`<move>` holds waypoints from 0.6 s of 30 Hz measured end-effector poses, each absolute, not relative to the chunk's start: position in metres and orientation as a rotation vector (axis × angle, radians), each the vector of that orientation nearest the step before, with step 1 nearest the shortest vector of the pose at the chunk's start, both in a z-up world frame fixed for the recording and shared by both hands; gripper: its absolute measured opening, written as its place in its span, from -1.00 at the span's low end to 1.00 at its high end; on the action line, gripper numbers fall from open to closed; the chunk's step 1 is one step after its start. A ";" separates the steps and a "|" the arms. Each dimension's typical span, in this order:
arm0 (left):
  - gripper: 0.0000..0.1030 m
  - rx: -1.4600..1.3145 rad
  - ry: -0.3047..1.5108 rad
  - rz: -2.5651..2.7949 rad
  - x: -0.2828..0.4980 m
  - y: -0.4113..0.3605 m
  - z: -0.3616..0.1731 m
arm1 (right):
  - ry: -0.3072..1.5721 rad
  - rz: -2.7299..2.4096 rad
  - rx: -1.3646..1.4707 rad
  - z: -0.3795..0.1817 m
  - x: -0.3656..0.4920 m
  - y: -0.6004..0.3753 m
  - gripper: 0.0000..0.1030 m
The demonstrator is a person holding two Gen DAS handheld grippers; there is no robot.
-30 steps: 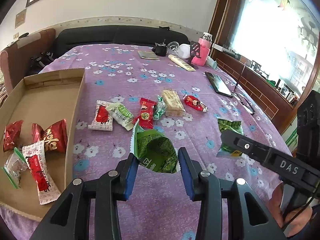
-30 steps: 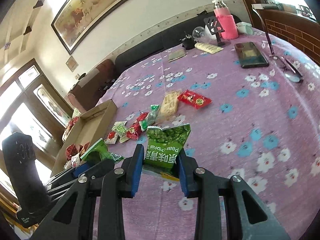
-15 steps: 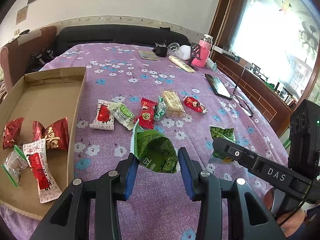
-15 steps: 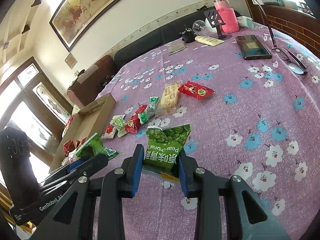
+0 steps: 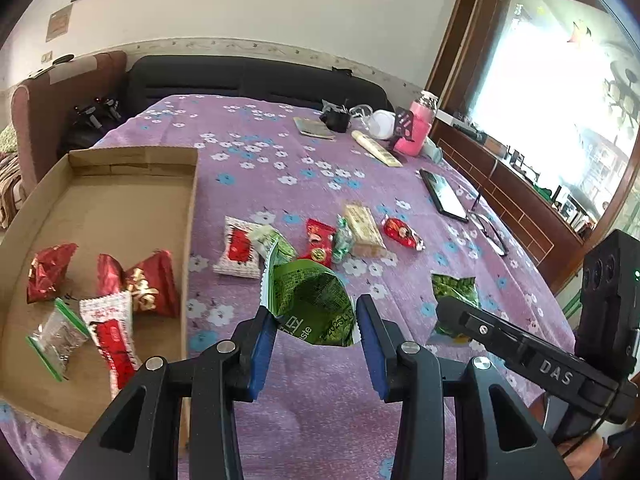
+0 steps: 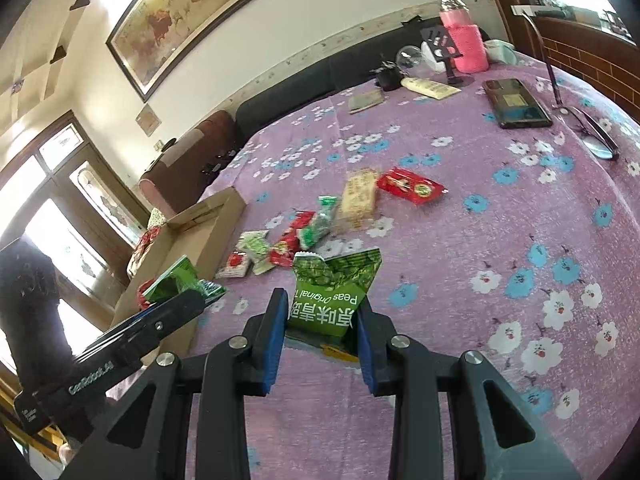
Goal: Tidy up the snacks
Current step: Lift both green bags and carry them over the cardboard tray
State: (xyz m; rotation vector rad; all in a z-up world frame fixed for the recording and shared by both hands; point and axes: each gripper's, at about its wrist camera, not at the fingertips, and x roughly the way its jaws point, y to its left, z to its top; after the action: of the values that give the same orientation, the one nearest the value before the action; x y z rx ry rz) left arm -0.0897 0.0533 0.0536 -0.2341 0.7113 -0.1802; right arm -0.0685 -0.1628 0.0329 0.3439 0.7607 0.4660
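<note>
While both tongs grip, left tongs (image 5: 316,322) – crumpled green packet (image 5: 310,300), right tongs (image 6: 322,326) – pea packet (image 6: 332,294)

left wrist: faces box (image 5: 120,200) | right wrist: faces tablecloth (image 6: 480,220) | shared: loose snacks (image 5: 320,236)

the left gripper (image 5: 316,320), with its green snack packet (image 5: 310,304), has drifted a little toward the cardboard box (image 5: 120,200).

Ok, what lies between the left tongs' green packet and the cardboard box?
Only bare flowered tablecloth. In the left wrist view nothing sits between the green packet in the left tongs and the cardboard box wall.
</note>
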 end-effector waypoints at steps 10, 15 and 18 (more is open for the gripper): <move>-0.18 -0.281 0.686 -0.149 -0.094 0.083 0.062 | 0.749 0.537 0.325 0.048 -0.080 -0.139 -0.40; -0.18 -0.303 0.674 -0.120 -0.096 0.099 0.063 | 0.751 0.569 0.301 0.052 -0.084 -0.123 -0.39; -0.18 -0.323 0.669 -0.102 -0.098 0.112 0.063 | 0.756 0.583 0.286 0.053 -0.087 -0.114 -0.39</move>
State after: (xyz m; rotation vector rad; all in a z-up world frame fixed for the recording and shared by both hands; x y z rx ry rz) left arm -0.0979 0.1122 0.0626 -0.3231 0.6687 -0.1015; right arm -0.0874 -0.1140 0.0530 0.2860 0.7564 0.5828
